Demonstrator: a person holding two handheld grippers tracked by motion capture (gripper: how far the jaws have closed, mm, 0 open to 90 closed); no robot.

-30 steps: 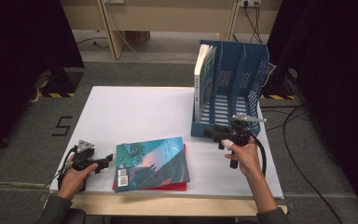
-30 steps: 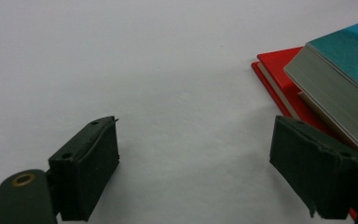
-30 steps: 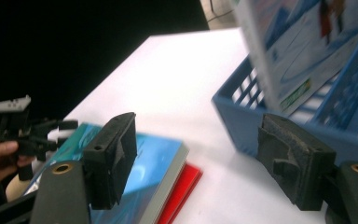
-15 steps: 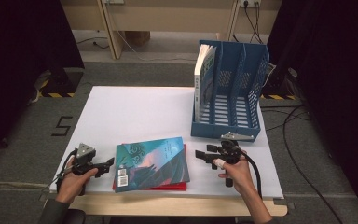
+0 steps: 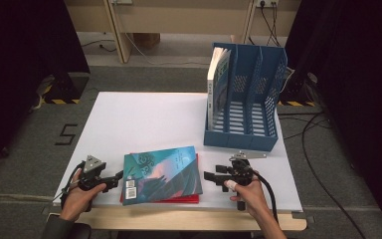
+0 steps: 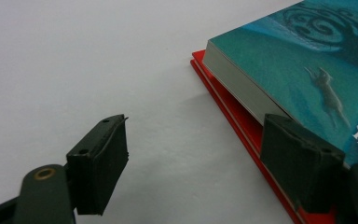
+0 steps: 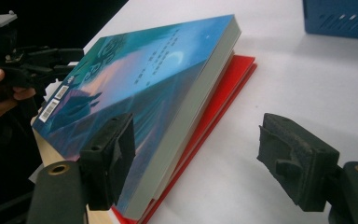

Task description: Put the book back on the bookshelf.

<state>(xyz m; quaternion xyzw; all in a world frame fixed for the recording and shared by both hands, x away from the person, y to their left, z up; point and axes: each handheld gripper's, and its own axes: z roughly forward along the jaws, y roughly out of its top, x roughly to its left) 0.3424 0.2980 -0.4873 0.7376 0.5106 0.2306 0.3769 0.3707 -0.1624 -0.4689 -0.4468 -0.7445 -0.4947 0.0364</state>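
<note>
Down at the near edge of the table (image 5: 144,114), both grippers flank a flat pile of two books. The left gripper (image 5: 113,178) sits just off the pile's left side; its jaws have just been closing but are apart, gripping nothing. In the left gripper view one pad (image 6: 303,161) stands in front of the pile's edge and the other over bare table. The right gripper (image 5: 213,176) lies level just right of the pile, jaws wide and empty, pointing at it.

The teal book (image 5: 161,169) lies on top of a thin red book (image 7: 223,95), whose edge juts out below it. Farther back on the right stands a blue rack (image 5: 258,94), with another book (image 5: 218,74) upright in its left slot.
</note>
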